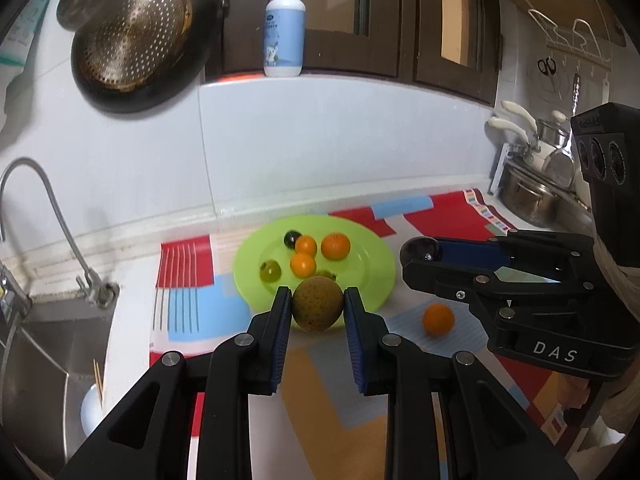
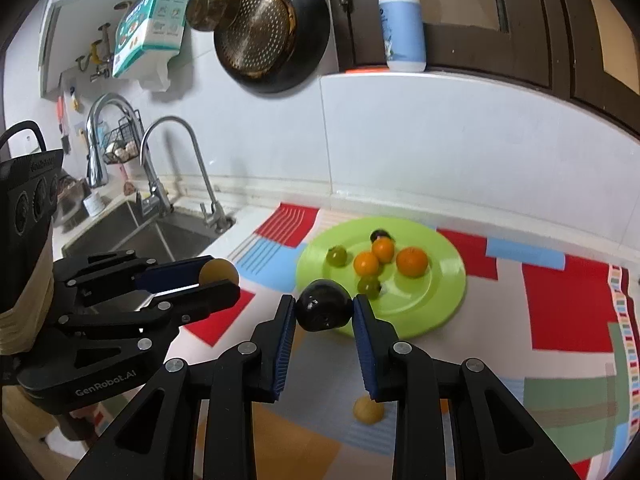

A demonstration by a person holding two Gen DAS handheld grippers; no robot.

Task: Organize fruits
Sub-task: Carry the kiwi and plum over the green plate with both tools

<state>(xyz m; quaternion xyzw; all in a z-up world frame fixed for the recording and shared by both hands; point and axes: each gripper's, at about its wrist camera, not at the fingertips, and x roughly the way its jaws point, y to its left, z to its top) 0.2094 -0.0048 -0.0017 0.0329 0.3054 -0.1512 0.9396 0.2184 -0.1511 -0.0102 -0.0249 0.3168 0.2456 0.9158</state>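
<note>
My left gripper [image 1: 317, 300] is shut on a round brownish-green fruit [image 1: 318, 309], held above the near rim of a lime-green plate [image 1: 372, 268]. The plate carries three small oranges [image 1: 335, 246], a dark plum [image 1: 292, 239] and two green fruits [image 1: 270, 271]. My right gripper [image 2: 324, 304] is shut on a dark plum [image 2: 324, 311], also raised over the plate's [image 2: 440, 280] near edge. Each gripper shows in the other's view: the right [image 1: 416, 258] with its plum, the left [image 2: 224, 276] with its brown fruit. One orange [image 1: 439, 319] and a yellowish fruit [image 2: 368, 410] lie on the mat.
A colourful patterned mat [image 2: 560, 300] covers the counter. A steel sink [image 2: 160, 236] with a curved faucet [image 2: 176, 160] lies to the left. Pots [image 1: 528, 200] stand at the far right. A pan with a strainer [image 1: 136, 40] hangs on the wall, and a soap bottle [image 1: 284, 28] stands on the ledge.
</note>
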